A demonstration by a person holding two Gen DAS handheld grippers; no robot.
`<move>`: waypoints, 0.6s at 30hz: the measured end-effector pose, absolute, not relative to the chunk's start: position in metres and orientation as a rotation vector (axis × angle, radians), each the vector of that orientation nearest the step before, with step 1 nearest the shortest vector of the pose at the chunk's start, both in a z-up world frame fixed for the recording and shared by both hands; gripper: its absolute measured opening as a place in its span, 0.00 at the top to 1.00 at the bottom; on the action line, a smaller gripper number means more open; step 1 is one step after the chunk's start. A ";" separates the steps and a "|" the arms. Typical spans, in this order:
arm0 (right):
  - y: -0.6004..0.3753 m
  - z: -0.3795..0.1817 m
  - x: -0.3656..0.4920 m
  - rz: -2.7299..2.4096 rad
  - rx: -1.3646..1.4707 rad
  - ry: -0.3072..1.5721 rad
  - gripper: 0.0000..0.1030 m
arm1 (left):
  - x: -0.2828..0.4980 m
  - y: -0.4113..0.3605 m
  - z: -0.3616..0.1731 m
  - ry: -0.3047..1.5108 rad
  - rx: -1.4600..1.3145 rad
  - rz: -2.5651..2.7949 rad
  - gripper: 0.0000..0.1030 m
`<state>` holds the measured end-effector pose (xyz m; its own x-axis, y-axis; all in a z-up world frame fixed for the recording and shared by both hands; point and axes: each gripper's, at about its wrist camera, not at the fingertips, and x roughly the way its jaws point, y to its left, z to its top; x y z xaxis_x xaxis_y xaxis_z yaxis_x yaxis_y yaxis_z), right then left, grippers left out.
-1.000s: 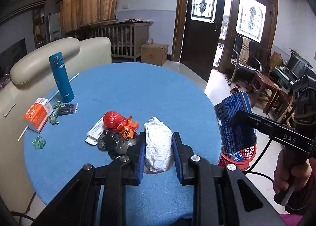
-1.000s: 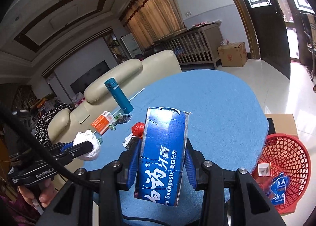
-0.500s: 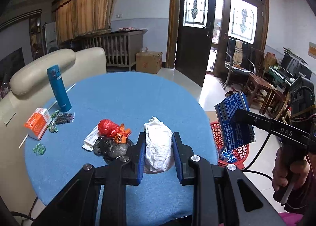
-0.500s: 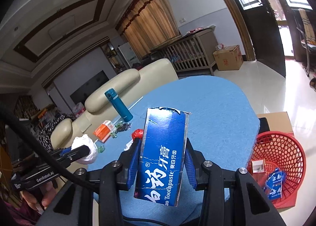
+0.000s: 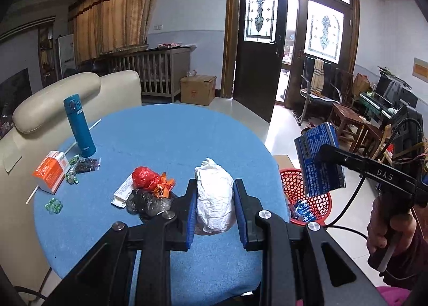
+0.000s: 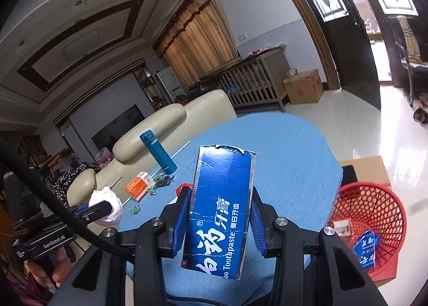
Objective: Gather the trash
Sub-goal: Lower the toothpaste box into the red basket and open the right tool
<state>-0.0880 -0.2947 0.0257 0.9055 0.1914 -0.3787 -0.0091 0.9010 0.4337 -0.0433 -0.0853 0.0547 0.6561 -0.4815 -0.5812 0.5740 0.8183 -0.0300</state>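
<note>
Both grippers are loaded. The left gripper [image 5: 214, 209] has its blue pads pinching a crumpled white plastic bag [image 5: 214, 197] at lower centre of the left wrist view, carried above the near edge of the blue table [image 5: 171, 140]. The right gripper [image 6: 218, 221] clamps a blue toothpaste box [image 6: 220, 209] across its broad faces, bottom centre of the right wrist view; in the left wrist view the box [image 5: 319, 160] hangs at right, over the red basket [image 5: 297, 185] on the floor. The basket [image 6: 374, 215] already holds some blue packets and a small white box. The bag looks light, soft and compressible: grip mid-bulk, since a loose fold could slip. The box looks light, thin card with a torn top, likely to crush under a hard squeeze; mid-length hold on the flat sides suits it. Left of centre on the table: red wrapper [image 5: 144, 177], dark crumpled bag [image 5: 148, 201], both soft. Teal flask [image 5: 79, 125] and orange carton [image 5: 49, 172] stand further left, probably not trash.
</note>
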 end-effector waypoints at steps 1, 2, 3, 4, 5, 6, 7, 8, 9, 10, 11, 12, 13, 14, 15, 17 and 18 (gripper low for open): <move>-0.296 0.028 -0.090 0.102 0.433 0.420 0.57 | -0.043 -0.087 0.054 0.610 0.164 -0.607 0.73; -0.297 0.030 -0.091 0.096 0.428 0.412 0.57 | -0.044 -0.088 0.053 0.610 0.166 -0.611 0.73; -0.298 0.032 -0.094 0.090 0.425 0.401 0.57 | -0.044 -0.091 0.053 0.613 0.168 -0.616 0.73; -0.300 0.034 -0.096 0.085 0.422 0.392 0.57 | -0.043 -0.093 0.052 0.617 0.170 -0.623 0.73; -0.302 0.036 -0.099 0.077 0.418 0.382 0.57 | -0.042 -0.095 0.052 0.621 0.173 -0.629 0.73; -0.306 0.038 -0.102 0.064 0.413 0.371 0.57 | -0.042 -0.098 0.052 0.623 0.178 -0.637 0.73; -0.309 0.039 -0.104 0.054 0.411 0.364 0.57 | -0.043 -0.101 0.052 0.620 0.190 -0.641 0.73; -0.313 0.039 -0.107 0.042 0.410 0.357 0.57 | -0.044 -0.105 0.054 0.615 0.200 -0.645 0.73; -0.318 0.039 -0.109 0.028 0.416 0.350 0.57 | -0.044 -0.108 0.055 0.611 0.208 -0.649 0.73; -0.323 0.039 -0.111 0.018 0.424 0.345 0.57 | -0.044 -0.112 0.057 0.608 0.216 -0.655 0.73; -0.328 0.039 -0.113 0.009 0.433 0.341 0.57 | -0.042 -0.115 0.058 0.606 0.220 -0.660 0.73; -0.336 0.038 -0.116 -0.008 0.446 0.334 0.57 | -0.042 -0.117 0.060 0.603 0.223 -0.671 0.73; -0.342 0.037 -0.119 -0.022 0.456 0.330 0.57 | -0.043 -0.121 0.062 0.596 0.225 -0.676 0.73; -0.348 0.038 -0.122 -0.033 0.462 0.325 0.57 | -0.043 -0.123 0.064 0.592 0.226 -0.681 0.73; -0.355 0.038 -0.127 -0.051 0.468 0.317 0.57 | -0.043 -0.126 0.066 0.590 0.228 -0.691 0.73; -0.368 0.039 -0.136 -0.085 0.478 0.300 0.57 | -0.043 -0.133 0.068 0.588 0.231 -0.712 0.73; -0.373 0.040 -0.142 -0.101 0.482 0.293 0.57 | -0.043 -0.136 0.068 0.589 0.234 -0.723 0.73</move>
<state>-0.1415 -0.3735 0.0401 0.9533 -0.0274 -0.3007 0.1646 0.8819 0.4417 -0.0429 -0.1359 0.0681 0.5980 -0.5527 -0.5805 0.6802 0.7330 0.0028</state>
